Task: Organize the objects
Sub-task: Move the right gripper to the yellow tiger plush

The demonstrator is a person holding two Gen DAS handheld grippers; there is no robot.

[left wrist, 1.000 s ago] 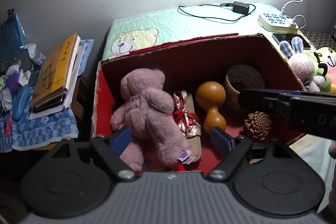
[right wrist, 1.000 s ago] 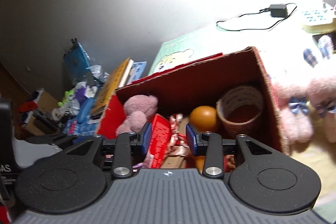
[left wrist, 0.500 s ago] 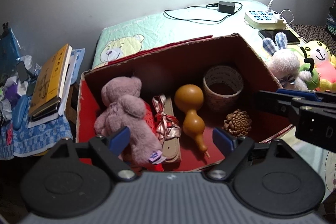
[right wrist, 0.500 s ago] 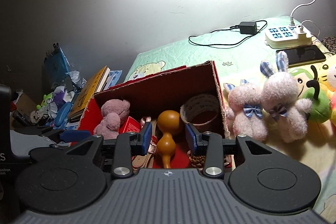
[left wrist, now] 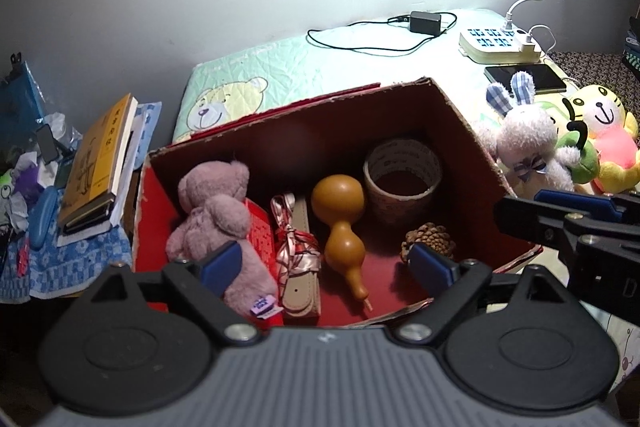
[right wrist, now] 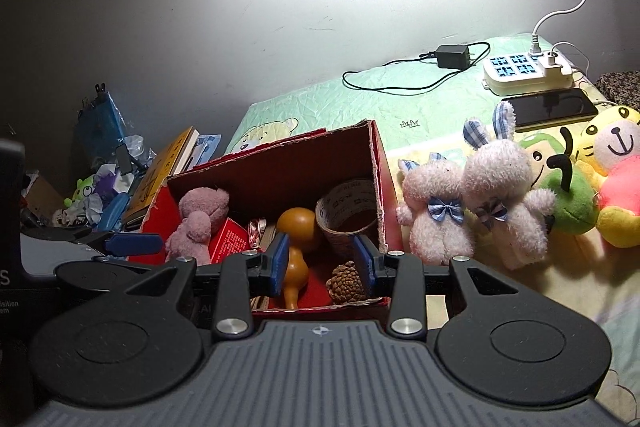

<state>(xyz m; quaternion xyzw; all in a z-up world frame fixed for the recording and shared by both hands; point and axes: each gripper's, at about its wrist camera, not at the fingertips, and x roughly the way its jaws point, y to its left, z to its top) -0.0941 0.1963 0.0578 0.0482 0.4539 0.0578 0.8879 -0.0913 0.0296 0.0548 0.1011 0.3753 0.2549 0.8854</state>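
Observation:
A red cardboard box [left wrist: 472, 131] [right wrist: 382, 183] sits on the bed. It holds a pink teddy bear [left wrist: 212, 203] [right wrist: 198, 215], a red packet [left wrist: 262, 231], a ribboned strap [left wrist: 298, 247], an orange gourd [left wrist: 340, 223] [right wrist: 296, 251], a tape roll [left wrist: 402, 175] [right wrist: 348, 215] and a pine cone [left wrist: 430, 241] [right wrist: 347, 283]. My left gripper [left wrist: 326, 263] is open and empty above the box's near side. My right gripper [right wrist: 322, 261] is open and empty, held back above the box's near edge.
Two white bunnies [right wrist: 472, 199], a green plush [right wrist: 568, 195] and a yellow tiger plush [right wrist: 616, 171] lie right of the box. A power strip [right wrist: 526, 71], phone [right wrist: 550, 107] and charger [right wrist: 454, 55] lie behind. Books [left wrist: 96, 163] and clutter are stacked at left.
Both grippers have pulled back and up from the box, so more of the bed and the plush toys show. The right gripper has opened wider. Nothing was picked up.

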